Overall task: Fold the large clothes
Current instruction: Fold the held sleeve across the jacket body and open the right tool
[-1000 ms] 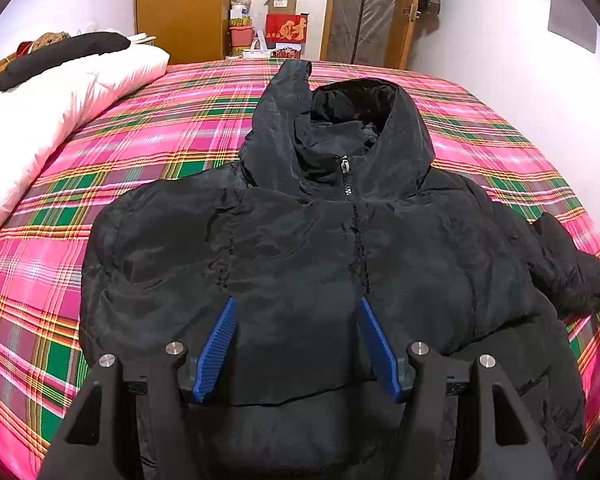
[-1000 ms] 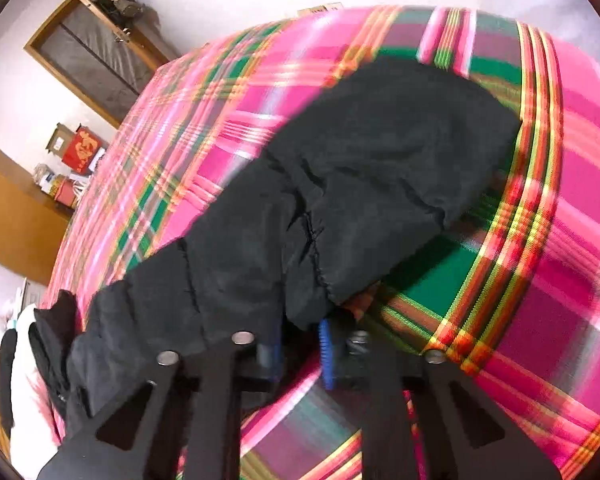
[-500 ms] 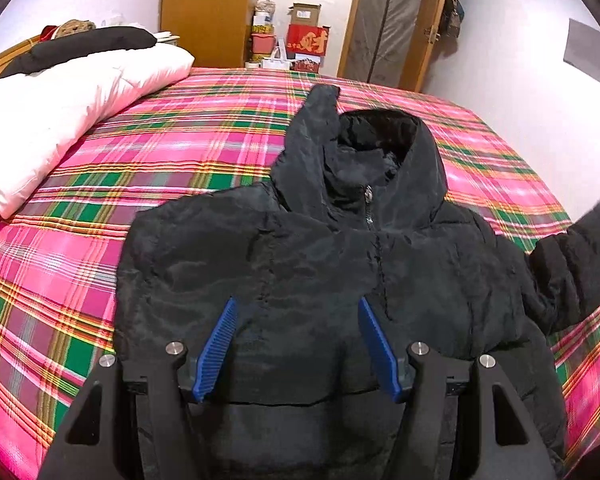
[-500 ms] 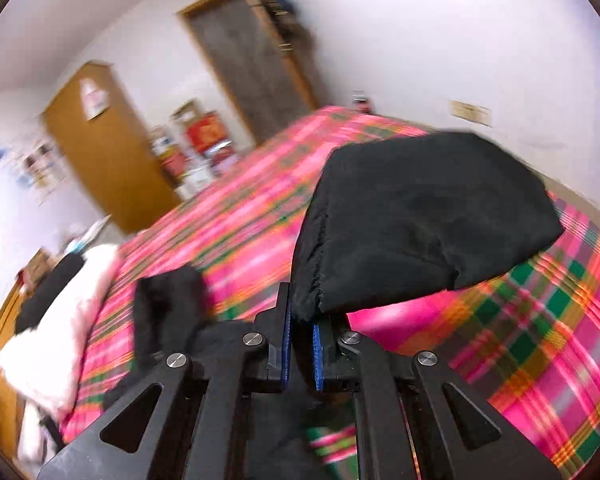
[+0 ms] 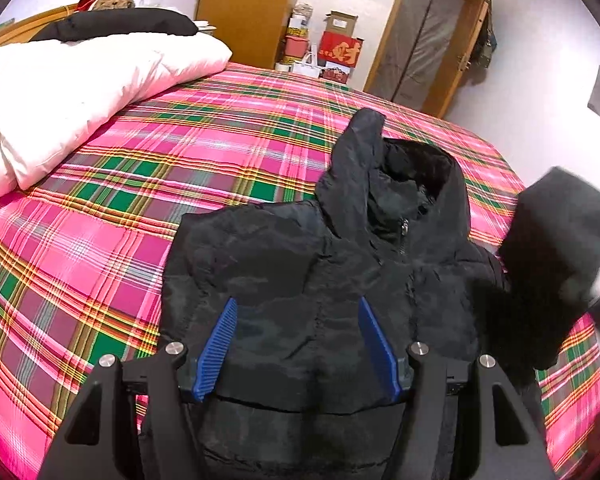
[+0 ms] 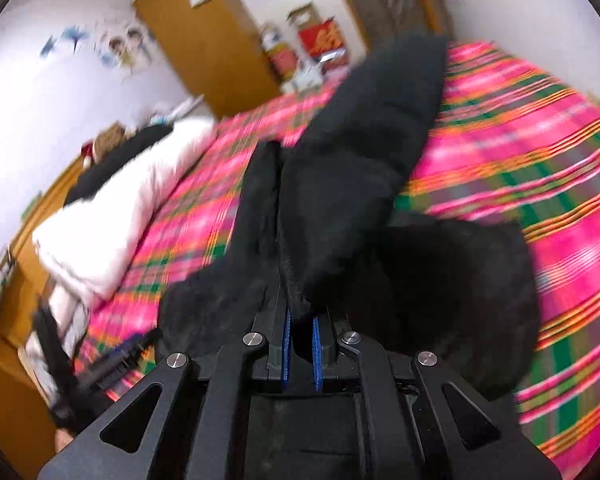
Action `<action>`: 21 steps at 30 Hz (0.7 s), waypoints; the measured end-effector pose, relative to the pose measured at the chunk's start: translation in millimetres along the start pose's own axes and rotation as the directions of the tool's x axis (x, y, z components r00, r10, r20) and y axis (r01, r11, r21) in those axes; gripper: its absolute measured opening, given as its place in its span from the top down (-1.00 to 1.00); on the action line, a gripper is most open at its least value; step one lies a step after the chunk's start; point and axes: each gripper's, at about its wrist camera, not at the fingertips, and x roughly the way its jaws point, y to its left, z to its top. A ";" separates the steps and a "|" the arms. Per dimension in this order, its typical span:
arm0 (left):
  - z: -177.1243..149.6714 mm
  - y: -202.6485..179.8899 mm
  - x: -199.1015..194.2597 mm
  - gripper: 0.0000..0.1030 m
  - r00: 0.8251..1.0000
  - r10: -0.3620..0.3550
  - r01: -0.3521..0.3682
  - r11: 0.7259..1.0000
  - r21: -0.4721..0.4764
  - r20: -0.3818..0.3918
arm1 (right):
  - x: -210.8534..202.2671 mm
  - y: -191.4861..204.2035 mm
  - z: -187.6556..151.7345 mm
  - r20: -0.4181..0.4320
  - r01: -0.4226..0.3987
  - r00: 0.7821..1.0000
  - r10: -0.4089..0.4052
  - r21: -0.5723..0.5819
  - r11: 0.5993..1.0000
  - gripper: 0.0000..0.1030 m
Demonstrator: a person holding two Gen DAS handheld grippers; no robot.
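Note:
A black hooded puffer jacket [image 5: 300, 276] lies front up on the pink plaid bed [image 5: 180, 152], hood toward the far end. My left gripper [image 5: 298, 340] is open and empty, held above the jacket's lower front. My right gripper [image 6: 299, 350] is shut on the jacket's right sleeve [image 6: 364, 152] near its cuff and holds it lifted off the bed. The raised sleeve also shows at the right of the left wrist view [image 5: 552, 256], swung in toward the body. The right wrist view is blurred.
A white duvet [image 5: 80, 92] with a dark garment on it lies at the bed's far left. A wooden wardrobe [image 5: 248, 8], boxes [image 5: 340, 48] and a door [image 5: 424, 36] stand beyond the bed. A white wall [image 5: 560, 92] runs along the right.
My right gripper has lifted the sleeve off the bed and swung it left over the jacket. My left gripper has drifted left and stayed open.

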 end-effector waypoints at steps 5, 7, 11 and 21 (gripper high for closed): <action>3.5 10.3 1.1 -0.25 1.000 0.003 -0.003 0.999 -0.040 -0.003 | 60.3 5.7 -22.0 -0.130 -0.039 0.991 0.038 -0.004 0.999 0.64; 4.7 12.7 1.2 -0.25 1.000 0.002 -0.002 0.999 -0.050 -0.003 | 70.8 2.8 -28.3 -0.163 -0.057 0.985 0.057 0.000 0.998 0.39; 6.9 16.6 -1.9 -0.25 1.000 0.001 0.000 0.997 -0.071 0.016 | 64.7 10.4 -36.0 -0.174 -0.107 0.980 0.099 -0.034 0.994 -0.09; 13.3 14.8 -19.2 -0.25 0.987 -0.120 0.133 0.983 -0.127 0.108 | -15.7 -16.9 -19.3 0.018 -0.031 0.999 0.033 -0.106 0.994 -0.09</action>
